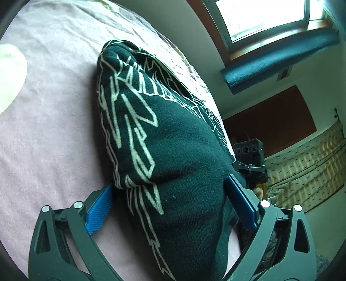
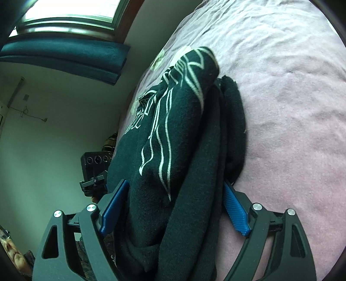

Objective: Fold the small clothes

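We see our left gripper point(image 1: 170, 205) with its blue fingers point(image 1: 98, 213) spread wide, a thick bunch of the dark garment with pale line print point(image 1: 164, 134) lodged between them. Our right gripper point(image 2: 175, 205) is likewise wide apart around the same garment point(image 2: 173, 134), whose folded layers fill the gap. The cloth lies on the pink bedsheet point(image 1: 47, 121), near the bed's edge, the window point(image 1: 266, 17) beyond.

Garment point(image 1: 173, 151): dark knit cloth, matt, slightly fuzzy, with pale printed lines. Bed cover point(image 1: 54, 129): pink cloth, soft, creased. Left tongs point(image 1: 170, 203) and right tongs point(image 2: 175, 207): matt black plastic frames, ribbed blue plastic pads point(image 2: 234, 210), shiny metal pivot pins.
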`<state>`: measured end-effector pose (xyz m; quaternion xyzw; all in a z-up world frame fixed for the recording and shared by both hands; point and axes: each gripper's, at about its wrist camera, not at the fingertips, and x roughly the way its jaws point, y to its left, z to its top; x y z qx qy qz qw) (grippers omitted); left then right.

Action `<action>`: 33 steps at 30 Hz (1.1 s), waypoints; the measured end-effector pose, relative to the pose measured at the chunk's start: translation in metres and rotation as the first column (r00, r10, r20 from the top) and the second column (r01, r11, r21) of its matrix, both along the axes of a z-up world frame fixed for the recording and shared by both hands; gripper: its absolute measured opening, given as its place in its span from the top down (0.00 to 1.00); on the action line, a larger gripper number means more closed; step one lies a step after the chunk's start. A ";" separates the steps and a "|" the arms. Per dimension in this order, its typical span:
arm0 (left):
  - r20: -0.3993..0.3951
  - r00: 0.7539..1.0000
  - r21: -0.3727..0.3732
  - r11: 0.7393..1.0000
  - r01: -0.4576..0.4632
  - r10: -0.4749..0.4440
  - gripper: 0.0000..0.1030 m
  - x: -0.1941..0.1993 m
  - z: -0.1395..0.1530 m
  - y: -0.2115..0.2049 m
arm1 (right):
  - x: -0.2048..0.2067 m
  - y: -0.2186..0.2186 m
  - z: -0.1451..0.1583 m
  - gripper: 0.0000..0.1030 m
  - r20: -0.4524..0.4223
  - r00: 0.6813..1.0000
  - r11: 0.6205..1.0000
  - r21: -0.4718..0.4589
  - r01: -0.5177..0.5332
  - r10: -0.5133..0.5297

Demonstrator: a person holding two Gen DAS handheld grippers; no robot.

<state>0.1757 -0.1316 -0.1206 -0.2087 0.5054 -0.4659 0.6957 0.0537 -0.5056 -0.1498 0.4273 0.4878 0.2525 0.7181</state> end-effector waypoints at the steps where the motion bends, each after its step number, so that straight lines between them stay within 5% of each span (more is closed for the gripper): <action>1: 0.003 1.000 0.008 1.000 -0.001 0.001 0.04 0.000 0.000 -0.002 | 0.001 0.001 -0.001 0.18 -0.001 1.000 1.000 -0.002 -0.001 0.001; 5: -0.002 1.000 0.012 1.000 -0.008 0.008 0.06 0.000 0.000 -0.007 | -0.002 0.004 -0.002 0.21 0.011 1.000 1.000 -0.012 0.019 -0.018; 9: 0.010 1.000 0.047 0.999 -0.025 0.024 0.19 -0.003 0.004 -0.009 | -0.011 0.009 -0.003 0.43 0.028 0.998 0.996 -0.070 0.053 -0.051; 17: 0.154 0.988 0.148 0.988 -0.048 0.025 0.35 -0.022 0.034 -0.019 | -0.027 0.020 0.024 0.58 0.124 0.988 0.985 -0.135 0.109 -0.093; 33: 0.177 0.976 0.110 0.982 -0.151 0.130 0.36 0.029 0.059 0.071 | 0.028 0.085 0.015 0.60 0.132 0.990 0.999 0.015 0.050 -0.052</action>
